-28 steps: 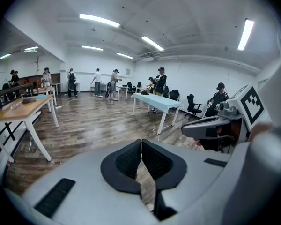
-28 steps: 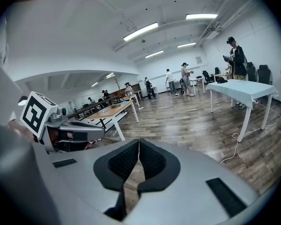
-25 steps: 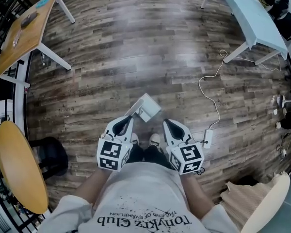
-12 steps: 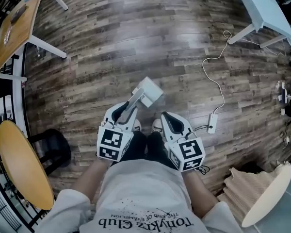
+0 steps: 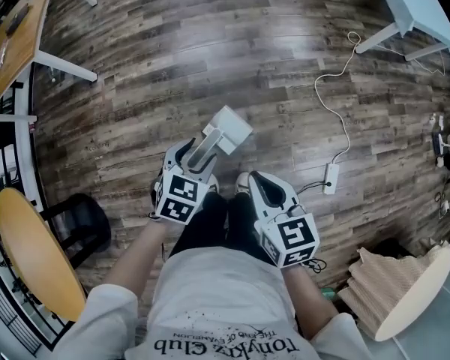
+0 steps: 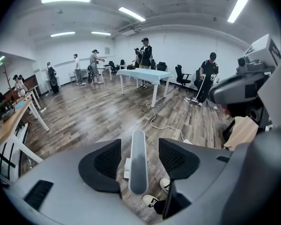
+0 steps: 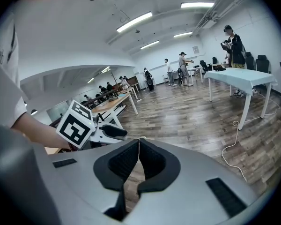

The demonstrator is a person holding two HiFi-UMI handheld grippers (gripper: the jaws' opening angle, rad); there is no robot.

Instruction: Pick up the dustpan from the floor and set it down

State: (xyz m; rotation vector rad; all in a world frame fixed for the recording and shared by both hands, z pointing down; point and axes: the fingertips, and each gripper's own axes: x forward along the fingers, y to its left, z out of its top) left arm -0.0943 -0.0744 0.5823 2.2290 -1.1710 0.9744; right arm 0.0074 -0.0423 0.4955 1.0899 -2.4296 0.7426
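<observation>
Between left gripper [image 6: 139, 146] jaws, just opened, dustpan handle [image 6: 138, 172]

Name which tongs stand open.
The left tongs, just opened wide, not touching the pale grey plastic dustpan handle between them; the right tongs are shut, empty.

Looking down at myself now: a white short-sleeved T-shirt [image 5: 217, 298], black lettering and ink-like speckles across the front, black trousers [image 5: 223, 222], white shoes [image 5: 241, 178]. My left gripper [image 5: 197, 156] and right gripper [image 5: 253, 180] are smooth grey shells, with black textured pads [image 6: 107, 159] lining the jaws. The left cube [image 5: 181, 199] and right cube [image 5: 294, 238] are white with black square markers.
</observation>
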